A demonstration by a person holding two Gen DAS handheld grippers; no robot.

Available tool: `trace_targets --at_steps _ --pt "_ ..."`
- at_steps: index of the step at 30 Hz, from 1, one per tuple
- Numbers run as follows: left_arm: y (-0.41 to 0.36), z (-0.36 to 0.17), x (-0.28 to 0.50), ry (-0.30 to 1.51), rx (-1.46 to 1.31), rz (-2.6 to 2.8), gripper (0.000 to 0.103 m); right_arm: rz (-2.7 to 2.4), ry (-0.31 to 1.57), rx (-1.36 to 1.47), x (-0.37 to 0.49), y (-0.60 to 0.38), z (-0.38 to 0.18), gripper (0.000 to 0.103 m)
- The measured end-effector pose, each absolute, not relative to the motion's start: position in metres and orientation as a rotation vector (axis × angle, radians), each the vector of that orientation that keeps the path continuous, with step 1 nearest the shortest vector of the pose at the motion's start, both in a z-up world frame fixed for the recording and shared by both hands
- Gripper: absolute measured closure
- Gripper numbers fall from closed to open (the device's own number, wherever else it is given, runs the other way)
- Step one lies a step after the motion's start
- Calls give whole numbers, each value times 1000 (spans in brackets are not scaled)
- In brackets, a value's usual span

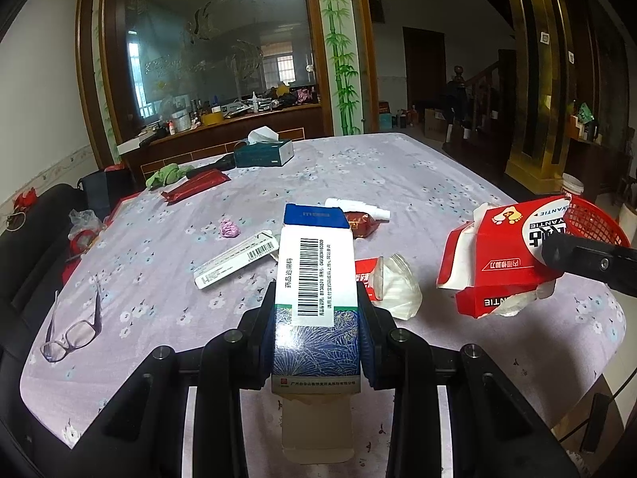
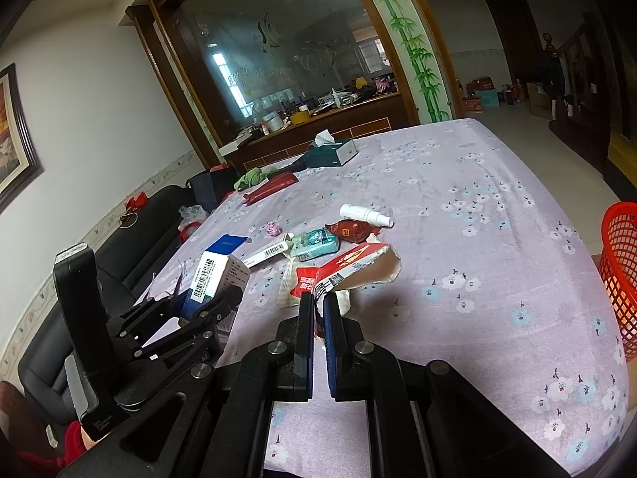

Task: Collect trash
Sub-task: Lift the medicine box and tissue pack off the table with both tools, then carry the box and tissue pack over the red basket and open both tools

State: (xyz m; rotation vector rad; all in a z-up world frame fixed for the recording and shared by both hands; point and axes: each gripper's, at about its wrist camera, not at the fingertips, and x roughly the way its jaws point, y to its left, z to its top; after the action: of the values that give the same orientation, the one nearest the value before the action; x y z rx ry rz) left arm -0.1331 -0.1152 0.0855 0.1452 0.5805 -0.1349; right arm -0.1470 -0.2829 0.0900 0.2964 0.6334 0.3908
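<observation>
My left gripper [image 1: 316, 292] is shut on a blue-and-white medicine box [image 1: 314, 279] with a barcode label, held upright above the table's near edge. That box [image 2: 217, 275] and the left gripper [image 2: 211, 304] also show at the left of the right wrist view. My right gripper [image 2: 318, 298] is shut on the edge of a torn red carton [image 2: 354, 263], which hangs just above the tablecloth. From the left wrist view the carton [image 1: 497, 255] sits in front of a red mesh basket [image 1: 593, 219], with the right gripper [image 1: 557, 255] at its side.
On the lilac flowered tablecloth [image 1: 398, 183] lie a flat white box [image 1: 235, 259], pink crumpled paper [image 1: 229, 228], a red wrapper [image 1: 362, 223], a white spray bottle [image 1: 356, 205], clear packaging [image 1: 398, 285], a green tissue pack [image 2: 316, 243], glasses [image 1: 75, 330] and a tissue box [image 1: 264, 151]. A black sofa [image 2: 131, 239] lies to the left.
</observation>
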Motion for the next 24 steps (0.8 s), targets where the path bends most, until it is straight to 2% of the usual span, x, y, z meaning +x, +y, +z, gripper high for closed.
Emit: trace_targets --at_steps 14,24 --pt "-118 82 -128 600 140 -159 70 379 636 316 -149 -290 90 98" --pt "-153 93 -115 665 94 -363 70 262 584 389 -157 -344 100 98"
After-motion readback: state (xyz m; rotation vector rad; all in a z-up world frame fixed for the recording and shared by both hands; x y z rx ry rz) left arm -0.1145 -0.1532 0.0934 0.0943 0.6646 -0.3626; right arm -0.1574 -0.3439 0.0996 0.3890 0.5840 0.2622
